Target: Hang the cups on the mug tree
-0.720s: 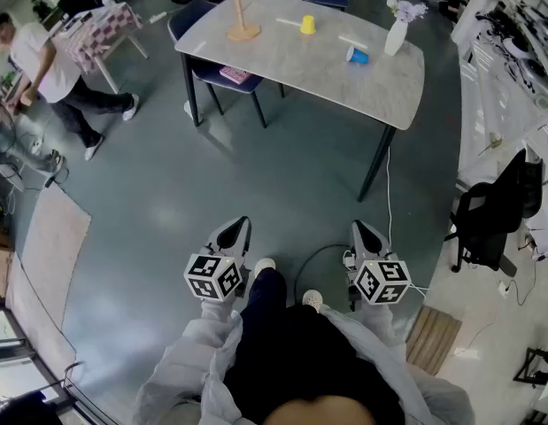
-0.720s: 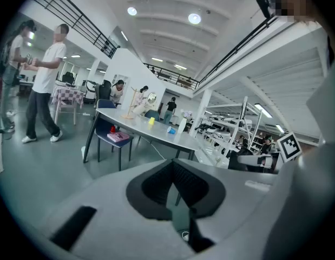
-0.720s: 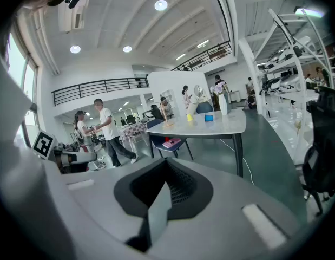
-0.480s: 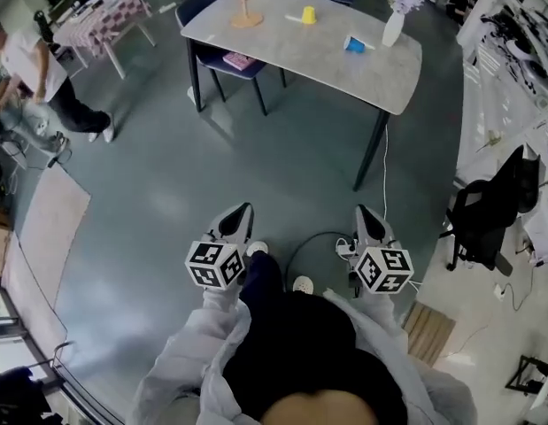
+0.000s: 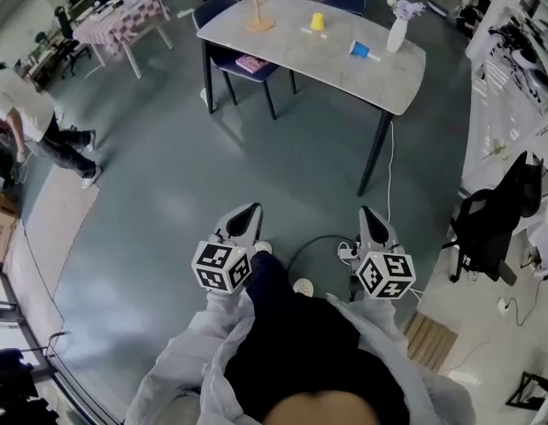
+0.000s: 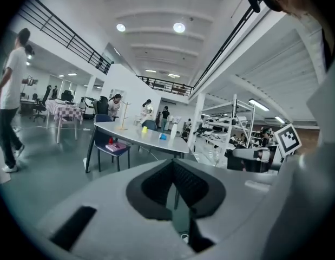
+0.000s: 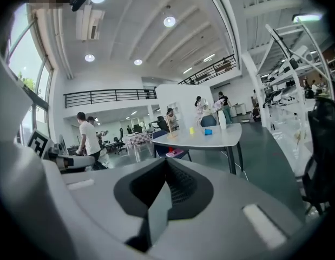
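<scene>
A: A large workshop room, seen from above. What is sitting in it?
B: A pale surface (image 5: 344, 73) is carrying the mug tree (image 5: 258, 7), with a yellow cup (image 5: 317, 22) and a blue cup (image 5: 358, 50) sitting apart from it.
A: And the tools?
B: The left hand-held gripper (image 5: 250, 211) and the right hand-held gripper (image 5: 367, 212) are hovering over the floor, well short of the surface, both closed and empty.

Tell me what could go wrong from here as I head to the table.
1. A cable loops across the floor just ahead of the feet; a step forward could snag it.
2. The blue cup lies on its side close to the vase; reaching for it could tip the vase.
3. The left gripper and right gripper are shut and empty; they must open before any grasp.
</scene>
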Demonstrator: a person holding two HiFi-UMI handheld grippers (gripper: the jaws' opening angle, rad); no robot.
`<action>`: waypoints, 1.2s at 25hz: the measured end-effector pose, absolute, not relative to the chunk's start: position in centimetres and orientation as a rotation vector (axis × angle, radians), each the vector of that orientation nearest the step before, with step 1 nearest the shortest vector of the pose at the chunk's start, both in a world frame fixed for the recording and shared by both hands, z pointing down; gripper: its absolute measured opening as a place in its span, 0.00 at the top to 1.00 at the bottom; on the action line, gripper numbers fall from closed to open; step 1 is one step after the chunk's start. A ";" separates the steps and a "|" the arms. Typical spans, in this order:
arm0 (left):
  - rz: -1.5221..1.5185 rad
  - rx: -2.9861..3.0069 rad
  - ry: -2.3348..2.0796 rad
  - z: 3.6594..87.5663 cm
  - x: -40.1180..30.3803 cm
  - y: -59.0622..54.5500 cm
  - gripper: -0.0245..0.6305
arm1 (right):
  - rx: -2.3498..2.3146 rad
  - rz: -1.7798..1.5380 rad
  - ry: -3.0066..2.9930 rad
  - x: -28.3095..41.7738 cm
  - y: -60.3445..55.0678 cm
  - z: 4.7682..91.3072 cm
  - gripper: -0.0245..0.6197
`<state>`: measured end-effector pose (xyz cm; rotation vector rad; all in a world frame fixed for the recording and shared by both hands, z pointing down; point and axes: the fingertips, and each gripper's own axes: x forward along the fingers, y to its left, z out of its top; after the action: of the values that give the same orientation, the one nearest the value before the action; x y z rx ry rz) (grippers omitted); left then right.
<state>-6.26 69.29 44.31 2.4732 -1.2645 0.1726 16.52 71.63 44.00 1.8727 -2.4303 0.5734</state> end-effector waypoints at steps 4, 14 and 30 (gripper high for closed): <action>0.140 2.465 -1.275 44.5 -5.6 69.9 0.95 | 1.815 0.528 -2.496 16.3 71.7 43.2 0.64; 0.151 2.422 -1.321 45.1 -5.8 66.7 0.95 | 1.740 0.555 -2.519 16.1 67.2 43.9 0.63; 0.192 2.437 -1.323 44.2 -8.0 47.7 0.95 | 1.733 0.600 -2.512 15.3 48.2 43.6 0.63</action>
<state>-7.95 47.72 44.22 2.4368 -1.3231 0.1919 15.34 48.18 43.59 1.7335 -2.5115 0.6005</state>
